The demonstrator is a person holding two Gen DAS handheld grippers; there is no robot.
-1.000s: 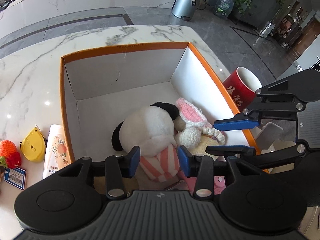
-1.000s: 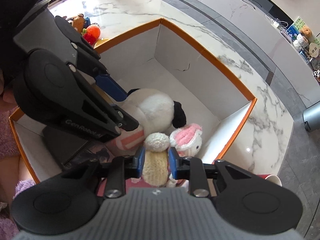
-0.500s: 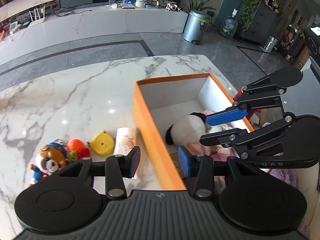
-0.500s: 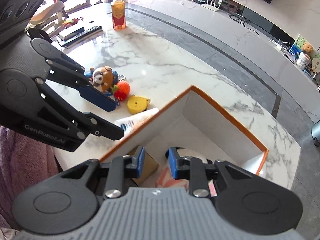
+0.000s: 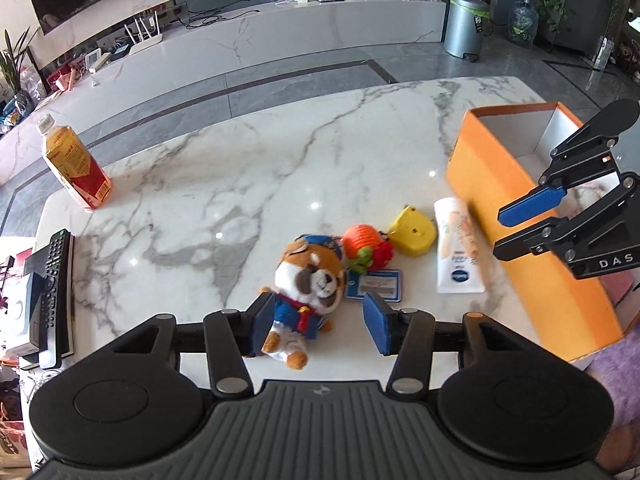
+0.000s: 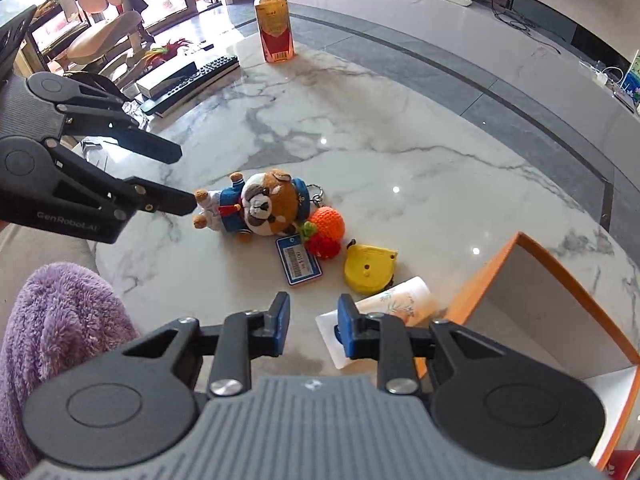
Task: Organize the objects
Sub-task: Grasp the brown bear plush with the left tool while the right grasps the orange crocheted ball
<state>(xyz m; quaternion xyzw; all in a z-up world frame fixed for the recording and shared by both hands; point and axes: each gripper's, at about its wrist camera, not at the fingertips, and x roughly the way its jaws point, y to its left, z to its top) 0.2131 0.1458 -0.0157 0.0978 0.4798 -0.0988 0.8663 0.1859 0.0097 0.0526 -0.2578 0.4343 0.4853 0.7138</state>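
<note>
Marble tabletop [image 5: 280, 168] is carrying a row of small things beside the orange box [image 5: 516, 216], which is sitting at its right end in the left wrist view. A bottle of amber drink [image 5: 74, 168] is standing upright far off at the tabletop's other end, with a remote control [image 5: 54, 280] lying near that edge. A purple fuzzy sleeve [image 6: 60, 320] is showing at the near left in the right wrist view.

The row, from left to right in the left wrist view: plush toy dog [image 5: 310, 280] in a blue outfit, lying on its back; orange-and-red knitted toy [image 5: 366, 246] touching it; a blue tag card [image 5: 374, 286] lying flat just in front; yellow tape measure [image 5: 412, 232]; white tube [image 5: 458, 252] lying right against the box wall.

Left gripper [image 5: 320, 320] is hovering over the plush toy dog, fingers standing about half apart after just opening wider; the dog's legs are showing between them, pads not pressing. Right gripper [image 6: 312, 330] is hovering over bare marble just beside the tube's cap end, fingers narrowly apart and gripping nothing.
</note>
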